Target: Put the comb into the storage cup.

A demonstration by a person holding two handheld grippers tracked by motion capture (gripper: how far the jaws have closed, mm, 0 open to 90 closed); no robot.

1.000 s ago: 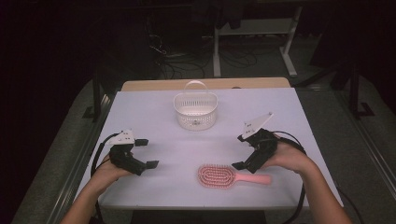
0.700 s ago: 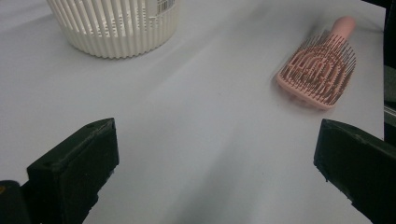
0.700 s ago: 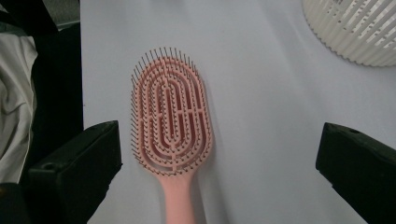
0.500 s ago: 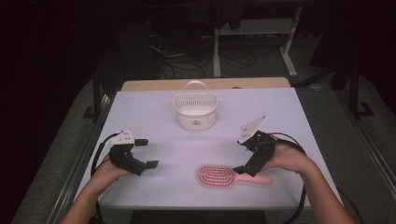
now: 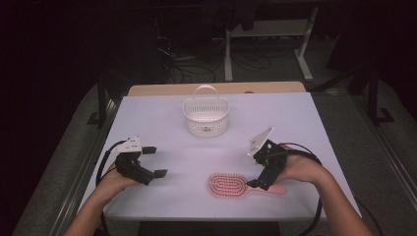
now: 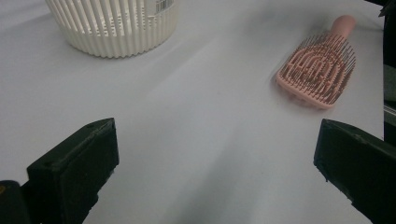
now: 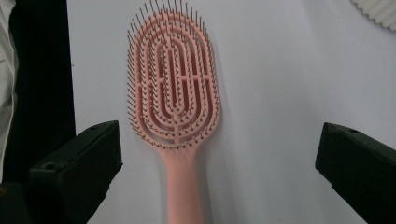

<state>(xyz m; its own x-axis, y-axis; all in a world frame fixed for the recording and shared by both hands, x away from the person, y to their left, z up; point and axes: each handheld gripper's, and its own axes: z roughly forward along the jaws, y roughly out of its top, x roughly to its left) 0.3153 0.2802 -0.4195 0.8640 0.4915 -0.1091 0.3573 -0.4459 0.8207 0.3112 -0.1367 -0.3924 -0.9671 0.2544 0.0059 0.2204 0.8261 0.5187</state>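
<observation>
With our right gripper (image 5: 256, 183) spread wide over the brush (image 5: 227, 185) handle near the table's (image 5: 295, 118) front edge and left gripper (image 5: 156, 161) released, closing off-centre could spin the handle away.

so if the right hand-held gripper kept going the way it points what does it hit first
Probably the pink hairbrush: the right hand-held gripper has its open jaws on either side of the handle, pointing along it toward the bristled head. Depth is unclear.

Lab: floor cables (image 5: 192, 69), bare worktable (image 5: 295, 118)
</observation>
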